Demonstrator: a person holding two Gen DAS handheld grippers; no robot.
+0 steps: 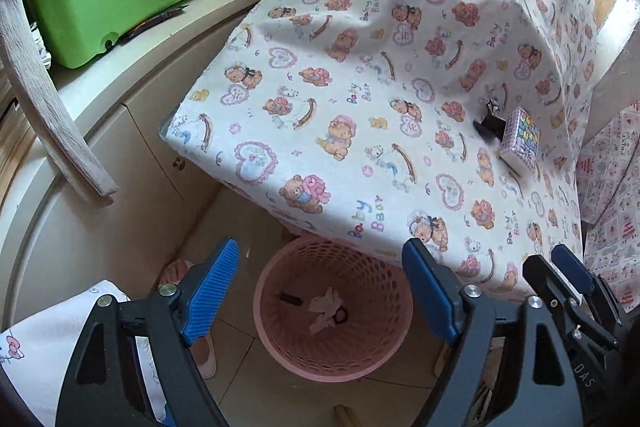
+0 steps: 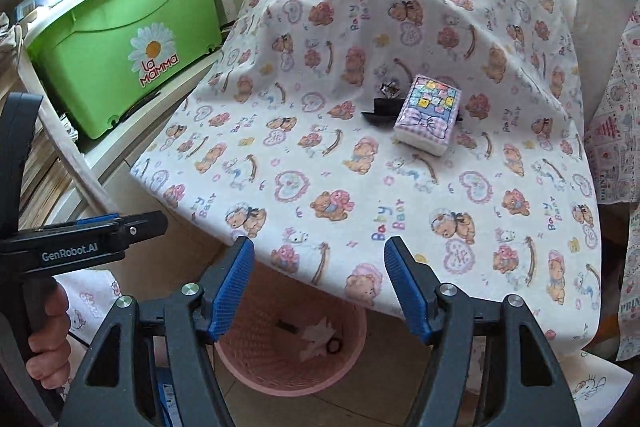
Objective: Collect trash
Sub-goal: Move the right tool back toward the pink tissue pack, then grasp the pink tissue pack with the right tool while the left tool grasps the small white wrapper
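A pink mesh trash basket stands on the floor under the table's near edge; it also shows in the right wrist view. Inside lie a crumpled white tissue, a small black ring and a black strip. My left gripper is open and empty, right above the basket. My right gripper is open and empty, over the table's edge and the basket. On the table a patterned tissue pack lies next to a small black clip.
The table carries a teddy-bear print cloth. A green La Mamma box stands on a white cabinet to the left. A slipper lies on the floor left of the basket. Patterned fabric hangs at the right.
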